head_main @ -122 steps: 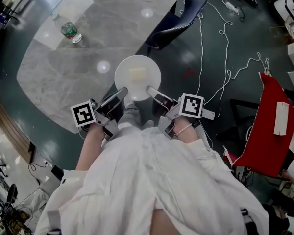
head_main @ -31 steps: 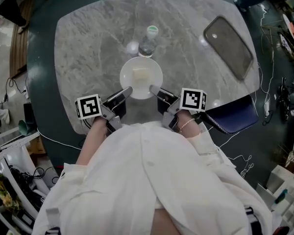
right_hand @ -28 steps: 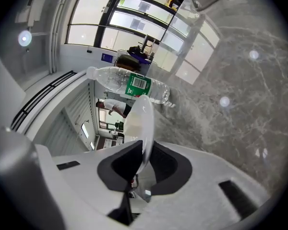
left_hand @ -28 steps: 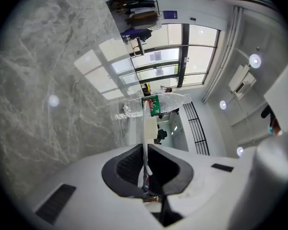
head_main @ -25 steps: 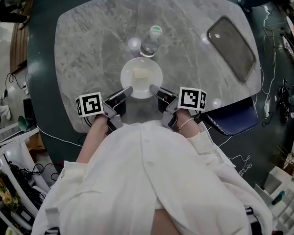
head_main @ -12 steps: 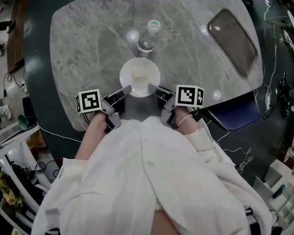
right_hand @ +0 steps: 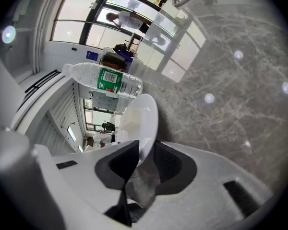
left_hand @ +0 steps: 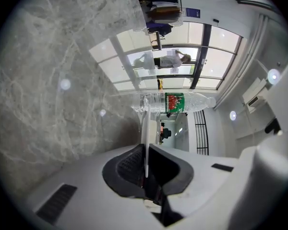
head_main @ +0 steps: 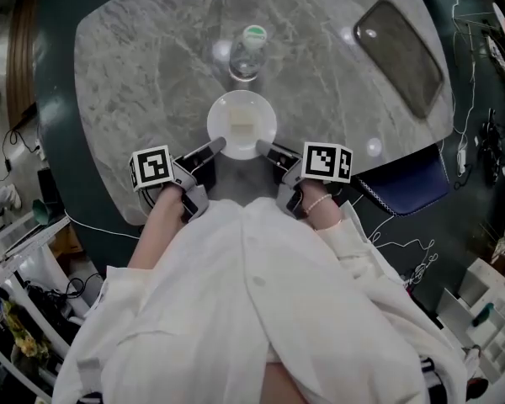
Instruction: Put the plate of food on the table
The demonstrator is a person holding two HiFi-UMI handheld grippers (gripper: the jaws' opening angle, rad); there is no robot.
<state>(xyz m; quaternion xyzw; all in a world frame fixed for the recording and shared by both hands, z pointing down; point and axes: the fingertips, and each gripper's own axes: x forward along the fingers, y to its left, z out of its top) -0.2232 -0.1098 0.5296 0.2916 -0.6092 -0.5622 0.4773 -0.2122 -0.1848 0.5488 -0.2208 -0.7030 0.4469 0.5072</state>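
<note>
A white plate [head_main: 223, 133] with a pale block of food [head_main: 242, 121] sits low over the near part of the grey marble table [head_main: 151, 74]; I cannot tell whether it touches. My left gripper [head_main: 216, 146] is shut on the plate's near-left rim, which shows edge-on [left_hand: 145, 138] between its pads [left_hand: 129, 164]. My right gripper [head_main: 265, 148] is at the near-right rim. Its jaws have just been opening, and the rim [right_hand: 143, 123] still lies between them with a gap showing.
A clear water bottle [head_main: 247, 53] with a green label stands just beyond the plate. A dark oblong tray [head_main: 400, 53] lies at the table's far right. A blue chair [head_main: 404, 194] stands by the right edge. Cables and shelves surround the table.
The plate was carried from over the floor to the table. Over the last second both grippers and the plate sank a little towards the tabletop, near the bottle.
</note>
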